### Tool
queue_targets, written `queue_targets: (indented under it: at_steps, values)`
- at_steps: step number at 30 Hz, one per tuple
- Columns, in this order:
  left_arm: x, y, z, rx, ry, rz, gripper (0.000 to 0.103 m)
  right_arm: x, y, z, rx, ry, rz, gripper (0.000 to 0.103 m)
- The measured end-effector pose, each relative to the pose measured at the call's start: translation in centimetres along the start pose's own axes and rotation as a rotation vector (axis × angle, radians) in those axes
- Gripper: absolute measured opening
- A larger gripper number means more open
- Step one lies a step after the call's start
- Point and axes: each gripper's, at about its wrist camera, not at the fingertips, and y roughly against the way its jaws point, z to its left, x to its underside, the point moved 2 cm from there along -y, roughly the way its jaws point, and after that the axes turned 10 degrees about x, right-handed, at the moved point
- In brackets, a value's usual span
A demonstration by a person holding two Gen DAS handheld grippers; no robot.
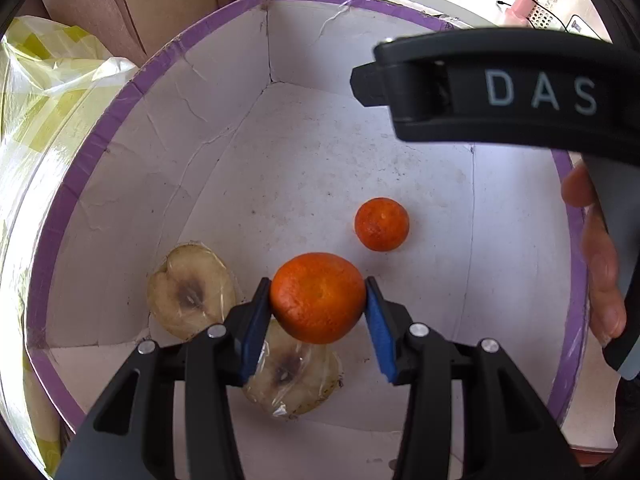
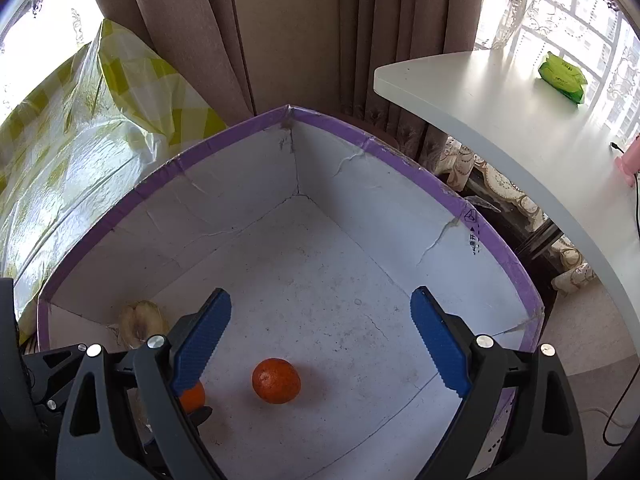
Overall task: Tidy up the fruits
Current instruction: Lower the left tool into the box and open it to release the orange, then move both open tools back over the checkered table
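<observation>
Two wrapped fruit halves lie at the left of the purple-rimmed box (image 1: 100,132): one pale half (image 1: 190,290) in cling film near the left wall, a second wrapped half (image 1: 294,372) just beside it, partly under our left gripper (image 1: 318,300). We judge both soft and bruised, the film slippery, so we would cup them broadly across the skin side, not pinch the cut face. Moving right, our left gripper is clenched on the larger orange (image 1: 318,298), its blue pads pressing opposite sides across the widest part, the fruit held above the box floor. It looks firm and light, with dimpled peel that should grip well. Further right, the smaller orange (image 1: 382,224) sits free on the floor, apart from the rest. Our right gripper (image 2: 320,340) hangs above the box with its jaws spread wide, holding nothing. On its housing (image 1: 520,92) we read "DAS"; small print on the box rim (image 2: 474,236) is illegible.
</observation>
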Motion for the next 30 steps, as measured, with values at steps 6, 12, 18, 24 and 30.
queue_targets:
  at_steps: [6,12,18,24,30]
  values:
    - [0.1,0.9,0.6,0.041,-0.004,-0.037,0.080,0.2,-0.7,0.0,-0.004,-0.014,0.043,0.088]
    - [0.2,1.4,0.9,0.074,0.014,-0.071,0.083,0.2,-1.1,0.1,-0.013,-0.022,0.066,0.088]
    - [1.3,3.5,0.3,0.052,-0.009,-0.165,0.095,0.4,-1.4,-1.4,-0.014,-0.105,0.085,0.088]
    - [2.3,6.7,-0.6,0.012,-0.036,-0.305,0.101,0.4,-1.1,-2.2,0.013,-0.160,0.074,0.088]
    - [2.8,10.7,-0.4,-0.067,-0.001,-0.473,0.101,0.3,-0.9,-2.2,0.061,-0.159,0.070,0.089]
